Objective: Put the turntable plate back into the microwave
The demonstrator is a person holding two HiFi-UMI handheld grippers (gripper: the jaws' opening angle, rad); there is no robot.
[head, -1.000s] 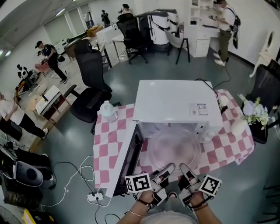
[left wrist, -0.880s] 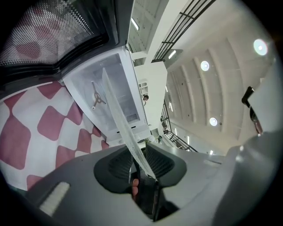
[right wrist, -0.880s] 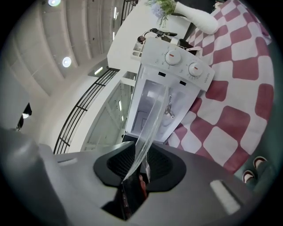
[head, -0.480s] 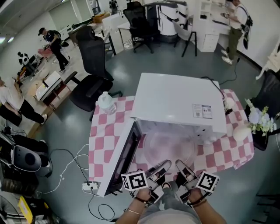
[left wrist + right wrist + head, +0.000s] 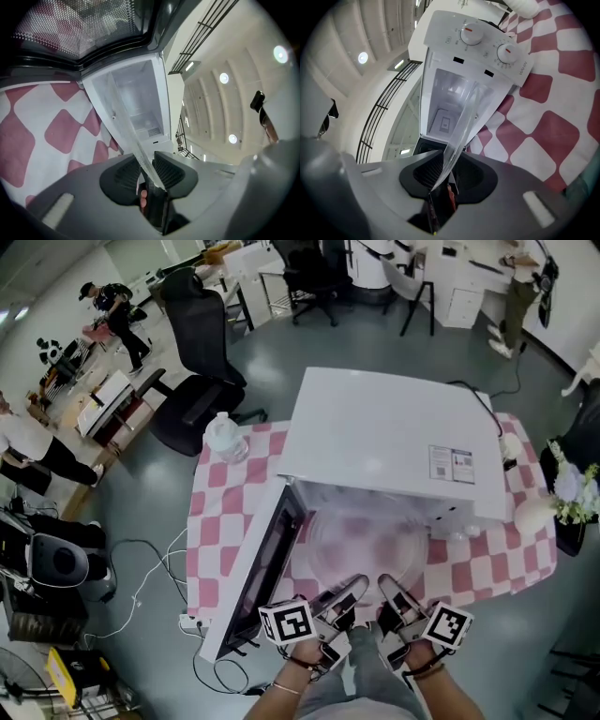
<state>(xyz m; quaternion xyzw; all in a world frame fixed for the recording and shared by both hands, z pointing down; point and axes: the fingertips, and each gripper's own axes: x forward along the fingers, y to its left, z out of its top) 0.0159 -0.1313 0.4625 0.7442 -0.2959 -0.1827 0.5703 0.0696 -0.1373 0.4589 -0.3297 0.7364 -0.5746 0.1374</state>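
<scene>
Head view: white box-shaped microwave oven sat on the pink-and-white checked table, with its dark-windowed door swung open at the microwave's left. The clear round glass turntable plate was at the microwave's mouth, far part inside the cavity, near rim out in front. The left hand-held gripper and right hand-held gripper sat side by side at that near rim.

Left gripper view: jaws were nearly together, pinching the plate rim, seen edge-on. The plate ran ahead into the white cavity, door mesh above.

Right gripper view: same story. Jaws were closed to a narrow gap on the rim, the plate pointed into the cavity, and the microwave's two-knob control panel was beside the opening.

Step, as I read it: insertion, plate partly in and not yet seated. Next move called for feeding it in level, both sides together, centring it on the microwave floor, setting it down, then letting go. Hub or roller ring wasn't visible, so seating would go by feel.
</scene>
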